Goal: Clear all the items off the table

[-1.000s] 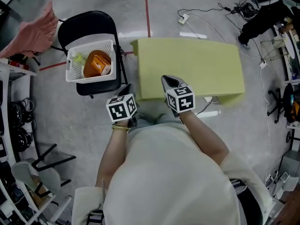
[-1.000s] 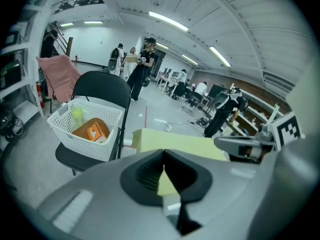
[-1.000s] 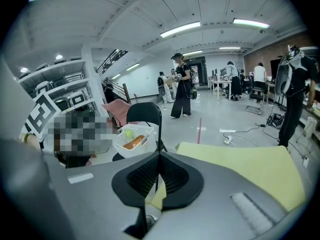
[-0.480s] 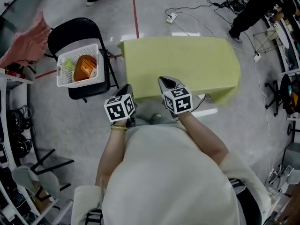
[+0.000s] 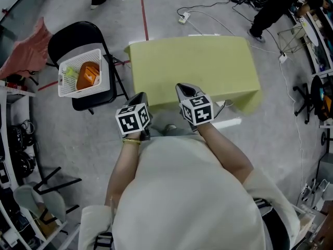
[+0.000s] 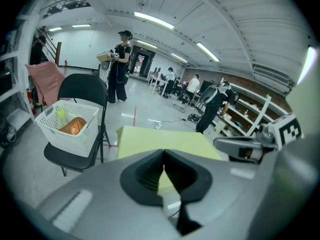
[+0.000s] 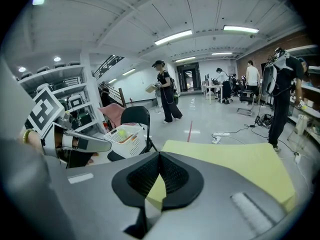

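Left claw point(image 5: 139, 97): clenched, jaws pressed tip to tip, nothing gripped between them. It is held low in front of the person's body, with its marker cube facing up.

Right claw point(image 5: 184, 89): clenched in the same way, empty, held beside the left claw and a little further forward.

Surface point(image 5: 208, 61): a rectangular top under a yellow-green cover. It lies directly ahead of both claws. Its near edge sits just beyond the tips, and its near left corner shows past the shut jaws in both gripper views.

White basket point(image 5: 66, 87): ahead of the left claw and well off to its left, apart from the surface. It stands on the seat of a black folding chair point(image 5: 73, 33).

Contents of the basket: an orange item point(image 5: 87, 76), lying tilted, and a small yellow-green item point(image 5: 69, 73) on the side further from the claws. What either item is cannot be made out.

Surroundings: a pink cloth point(image 5: 28, 48) lies further left, beyond the chair. A red line point(image 5: 143, 14) runs along the grey floor point(image 5: 78, 139) past the far side of the surface. A white power strip point(image 5: 182, 19) with its cable lies to the right of that line.
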Demonstrator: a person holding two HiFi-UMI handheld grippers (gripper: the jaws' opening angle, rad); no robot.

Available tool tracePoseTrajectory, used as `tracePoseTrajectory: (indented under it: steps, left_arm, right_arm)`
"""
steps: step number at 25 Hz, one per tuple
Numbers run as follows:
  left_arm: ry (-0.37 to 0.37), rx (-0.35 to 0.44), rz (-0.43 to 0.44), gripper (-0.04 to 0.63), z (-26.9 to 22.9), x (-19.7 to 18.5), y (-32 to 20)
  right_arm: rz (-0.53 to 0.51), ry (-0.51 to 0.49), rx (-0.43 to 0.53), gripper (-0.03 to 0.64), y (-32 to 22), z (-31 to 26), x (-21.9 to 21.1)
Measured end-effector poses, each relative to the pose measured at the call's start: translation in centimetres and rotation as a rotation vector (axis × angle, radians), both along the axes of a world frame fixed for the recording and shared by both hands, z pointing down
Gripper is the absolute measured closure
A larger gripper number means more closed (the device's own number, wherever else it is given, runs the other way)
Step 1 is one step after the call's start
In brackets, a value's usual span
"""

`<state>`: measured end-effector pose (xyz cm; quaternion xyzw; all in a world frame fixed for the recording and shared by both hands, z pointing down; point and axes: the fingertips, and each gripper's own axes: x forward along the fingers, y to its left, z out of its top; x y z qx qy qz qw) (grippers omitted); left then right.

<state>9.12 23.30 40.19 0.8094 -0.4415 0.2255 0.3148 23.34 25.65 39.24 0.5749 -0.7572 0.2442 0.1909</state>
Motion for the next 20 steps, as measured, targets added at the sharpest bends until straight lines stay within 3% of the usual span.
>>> tracePoseTrajectory:
  steps: [20]
  left_arm:
    - [-0.006,0.005,-0.012,0.586,0.1,0.0,1.3]
  right_arm:
    - [0.001,0.021,0.039,0.618,0.6,-0.5,0.7]
